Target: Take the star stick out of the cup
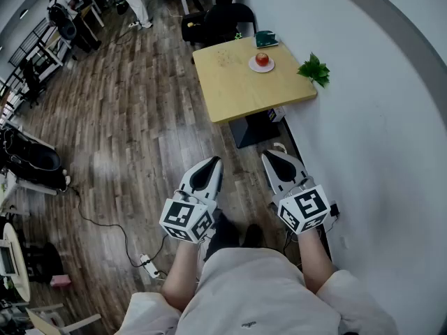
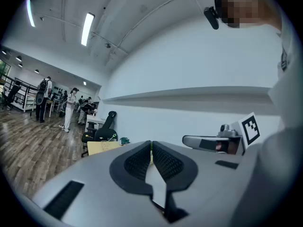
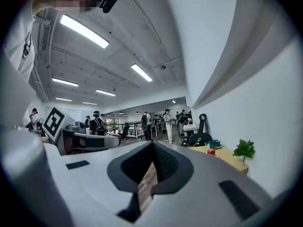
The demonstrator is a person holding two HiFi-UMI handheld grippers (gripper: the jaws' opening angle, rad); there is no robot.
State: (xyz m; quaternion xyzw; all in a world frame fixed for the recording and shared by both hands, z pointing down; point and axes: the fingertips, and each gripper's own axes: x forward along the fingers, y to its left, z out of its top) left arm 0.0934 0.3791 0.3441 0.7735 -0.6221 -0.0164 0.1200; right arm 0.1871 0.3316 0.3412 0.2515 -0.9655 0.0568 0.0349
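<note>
Left gripper (image 1: pixel 211 165): fingers clenched together, nothing between them. It's held roughly level in front of the body, over bare wood floor (image 1: pixel 126 138). Looks like a carry/start pose, not a reach.

Right gripper (image 1: pixel 272 158): same, fingers pressed shut and empty, parallel to the left one and close to the white wall (image 1: pixel 377 131).

Both point toward the tabletop (image 1: pixel 237 93), which is well apart from them, so the task hasn't begun. My guess is the person needs to walk up first.

On the tabletop, left to right:
- A small green star (image 1: pixel 237 35) at the far edge by the black chair (image 1: pixel 227 16), probably the star stick's head. The stick itself is too small to trace.
- A dark green cup (image 1: pixel 266 39) at the far corner, just beside the star. Can't confirm the stick sits in it.
- A plate with a red apple (image 1: pixel 262 61) nearer, in front of the cup.
- A leafy plant (image 1: pixel 313 69) at the wall-side edge.

Expect the fingers to open only once they're near the cup.
</note>
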